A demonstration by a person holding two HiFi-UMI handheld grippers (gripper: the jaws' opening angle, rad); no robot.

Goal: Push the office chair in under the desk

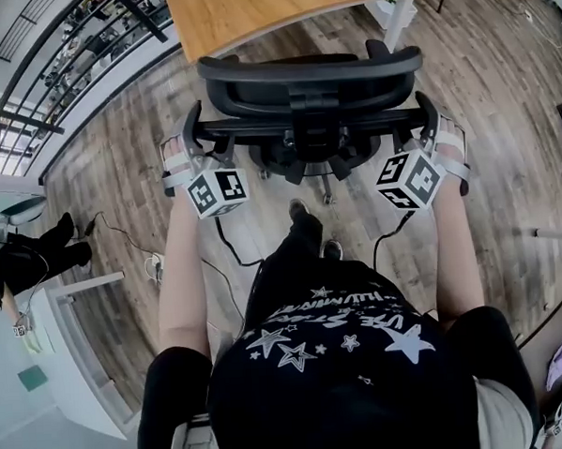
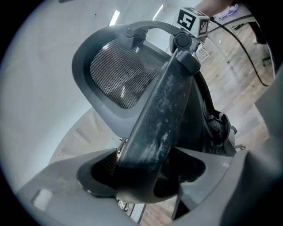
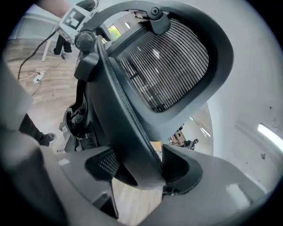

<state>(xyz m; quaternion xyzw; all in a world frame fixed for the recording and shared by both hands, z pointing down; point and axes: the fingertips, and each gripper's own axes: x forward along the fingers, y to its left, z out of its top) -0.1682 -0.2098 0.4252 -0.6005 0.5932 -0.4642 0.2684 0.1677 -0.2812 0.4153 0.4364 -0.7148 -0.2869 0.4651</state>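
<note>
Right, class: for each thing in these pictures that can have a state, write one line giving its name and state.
desk: standing, top level
office chair: upright, its back short of the desk's edge, held at both sides
left gripper: jaws closed on the chair's back frame
right gripper: jaws closed on the chair's back frame

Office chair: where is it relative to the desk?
Head view, top centre: the office chair stands with its backrest just short of the wooden desk, held at both sides by the left gripper and right gripper.
</note>
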